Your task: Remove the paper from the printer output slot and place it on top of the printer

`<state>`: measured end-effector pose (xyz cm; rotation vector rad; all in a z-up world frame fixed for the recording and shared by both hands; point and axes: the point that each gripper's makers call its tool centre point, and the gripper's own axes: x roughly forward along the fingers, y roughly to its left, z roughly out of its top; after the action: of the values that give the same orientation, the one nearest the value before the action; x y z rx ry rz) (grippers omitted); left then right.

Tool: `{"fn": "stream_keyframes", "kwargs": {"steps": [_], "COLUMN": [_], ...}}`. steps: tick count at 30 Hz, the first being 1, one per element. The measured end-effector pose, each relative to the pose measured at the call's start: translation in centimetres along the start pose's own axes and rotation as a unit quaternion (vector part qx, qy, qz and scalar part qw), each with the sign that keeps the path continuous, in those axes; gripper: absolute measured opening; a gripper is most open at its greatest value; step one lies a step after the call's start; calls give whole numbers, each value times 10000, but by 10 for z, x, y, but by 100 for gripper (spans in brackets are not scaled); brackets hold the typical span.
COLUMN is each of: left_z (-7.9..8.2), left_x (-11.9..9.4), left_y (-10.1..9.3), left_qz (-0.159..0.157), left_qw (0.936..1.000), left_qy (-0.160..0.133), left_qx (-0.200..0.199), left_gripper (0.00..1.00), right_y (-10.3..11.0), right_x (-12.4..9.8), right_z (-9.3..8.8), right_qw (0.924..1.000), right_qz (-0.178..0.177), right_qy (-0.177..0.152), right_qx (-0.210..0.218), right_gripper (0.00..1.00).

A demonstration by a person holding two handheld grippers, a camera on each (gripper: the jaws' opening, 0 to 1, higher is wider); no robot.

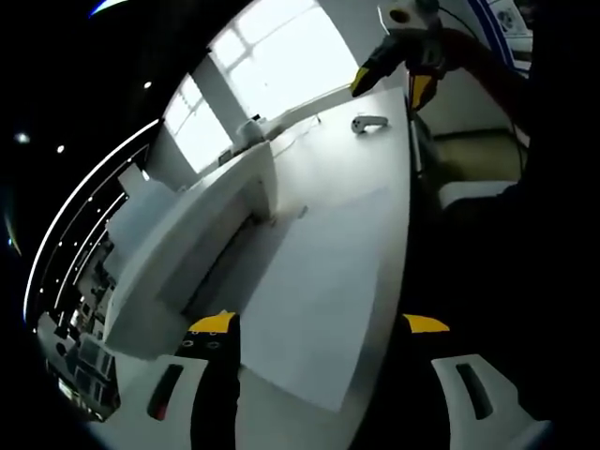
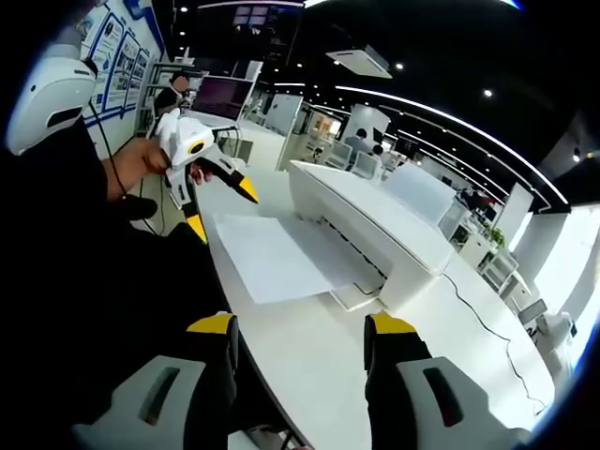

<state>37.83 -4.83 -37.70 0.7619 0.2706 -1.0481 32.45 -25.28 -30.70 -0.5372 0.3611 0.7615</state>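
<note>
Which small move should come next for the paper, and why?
Probably bring the open left gripper down to the paper's near edge and close on it. The sheet lies flat, sticking out of the printer, and neither gripper holds it yet.

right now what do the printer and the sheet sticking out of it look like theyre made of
Printer: likely moulded plastic, smooth matte white, with rounded seamless edges. Sheet: plain white paper, thin and flat, lying on the table from the output slot.
</note>
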Motion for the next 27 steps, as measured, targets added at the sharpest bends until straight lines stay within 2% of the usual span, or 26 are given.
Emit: {"fn": "stream_keyframes", "kwargs": {"steps": [10, 17, 27], "left_z": [5, 1, 6], "left_x": [6, 10, 11], "left_y": [-1, 1, 2], "left_qz": [30, 76, 112], "left_qw": [9999, 9998, 9994], "left_qy": [3, 100, 105], "left_qx": [98, 177, 312], "left_gripper": [71, 71, 72], "right_y": [0, 0, 2], "right_x": [1, 1, 1], "right_z": [-3, -3, -4], "right_qw": [10000, 10000, 10000], "right_qz": [0, 9, 16], "right_qy": [22, 16, 25], "right_qx": [36, 40, 62], "right_gripper": [49, 49, 49]}}
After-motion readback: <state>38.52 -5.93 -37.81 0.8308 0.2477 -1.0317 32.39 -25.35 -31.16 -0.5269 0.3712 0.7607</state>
